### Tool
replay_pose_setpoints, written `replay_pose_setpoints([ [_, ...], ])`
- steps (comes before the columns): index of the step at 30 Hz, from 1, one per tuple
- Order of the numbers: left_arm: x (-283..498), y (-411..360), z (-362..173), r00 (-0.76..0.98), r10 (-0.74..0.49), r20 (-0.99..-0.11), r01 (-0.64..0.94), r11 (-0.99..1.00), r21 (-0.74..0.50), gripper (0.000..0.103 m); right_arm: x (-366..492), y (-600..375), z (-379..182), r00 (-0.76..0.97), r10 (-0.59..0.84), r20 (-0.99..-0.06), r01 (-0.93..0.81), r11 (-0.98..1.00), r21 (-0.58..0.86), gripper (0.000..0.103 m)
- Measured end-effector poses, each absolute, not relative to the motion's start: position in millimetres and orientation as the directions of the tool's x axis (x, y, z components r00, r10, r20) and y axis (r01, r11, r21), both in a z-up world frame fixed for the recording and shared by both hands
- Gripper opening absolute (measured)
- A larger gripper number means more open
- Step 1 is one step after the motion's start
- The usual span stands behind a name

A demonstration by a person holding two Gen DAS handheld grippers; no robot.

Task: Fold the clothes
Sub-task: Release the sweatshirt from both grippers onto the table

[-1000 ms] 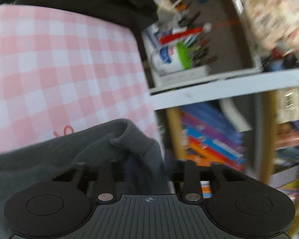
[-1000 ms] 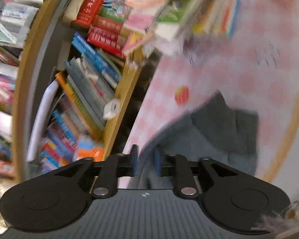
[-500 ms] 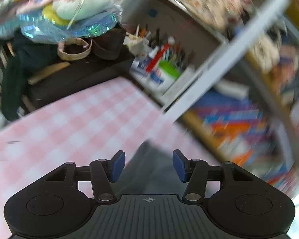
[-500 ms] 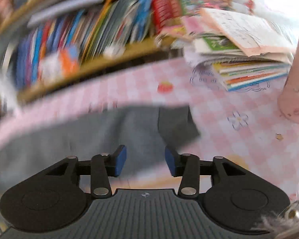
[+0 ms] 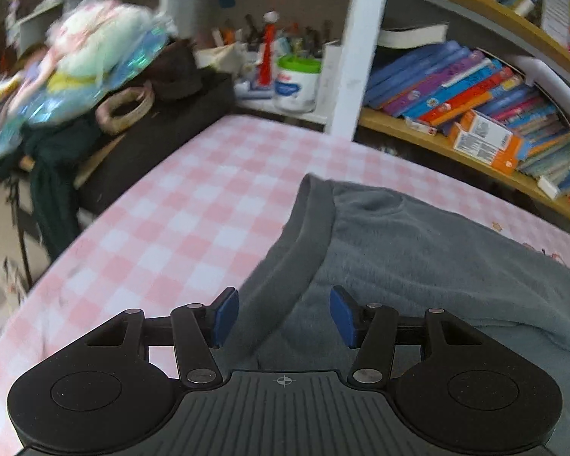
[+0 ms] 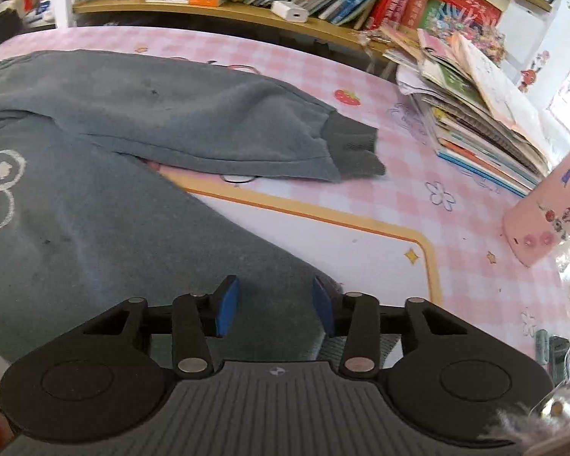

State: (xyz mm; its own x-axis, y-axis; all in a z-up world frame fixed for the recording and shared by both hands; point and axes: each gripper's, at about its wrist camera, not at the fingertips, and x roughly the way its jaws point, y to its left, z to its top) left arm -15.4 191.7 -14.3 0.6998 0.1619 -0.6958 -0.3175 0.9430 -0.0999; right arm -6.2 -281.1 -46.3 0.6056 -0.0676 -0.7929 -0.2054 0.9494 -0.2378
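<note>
the sweatshirt (image 6: 95, 228) is slate grey with a white looped outline drawing (image 6: 0, 190) on its front; its sleeve cuff (image 6: 353, 148) and hem band (image 5: 304, 235) are a darker charcoal. the desk (image 5: 178, 220) wears a pink-and-white check cover, with a white panel (image 6: 323, 235) edged in orange, a red strawberry (image 6: 347, 97) and outlined flowers (image 6: 440, 195). both the left tool (image 5: 283, 317) and the right tool (image 6: 273, 306) are black with blue finger pads (image 5: 224, 317). a pink box (image 6: 547, 212) carries small stickers. the book spines (image 5: 475, 91) run blue, purple, red and orange on a yellow-wood shelf (image 5: 456, 155).
</note>
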Motion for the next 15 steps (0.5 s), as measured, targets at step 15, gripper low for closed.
replay_pose_setpoints([
  [15, 44, 168, -27, 0.667, -0.027, -0.745, -0.104, 0.986, -0.129, 0.035, 14, -294, -53, 0.630, -0.231, -0.741, -0.045, 0.942, -0.332, 0.050],
])
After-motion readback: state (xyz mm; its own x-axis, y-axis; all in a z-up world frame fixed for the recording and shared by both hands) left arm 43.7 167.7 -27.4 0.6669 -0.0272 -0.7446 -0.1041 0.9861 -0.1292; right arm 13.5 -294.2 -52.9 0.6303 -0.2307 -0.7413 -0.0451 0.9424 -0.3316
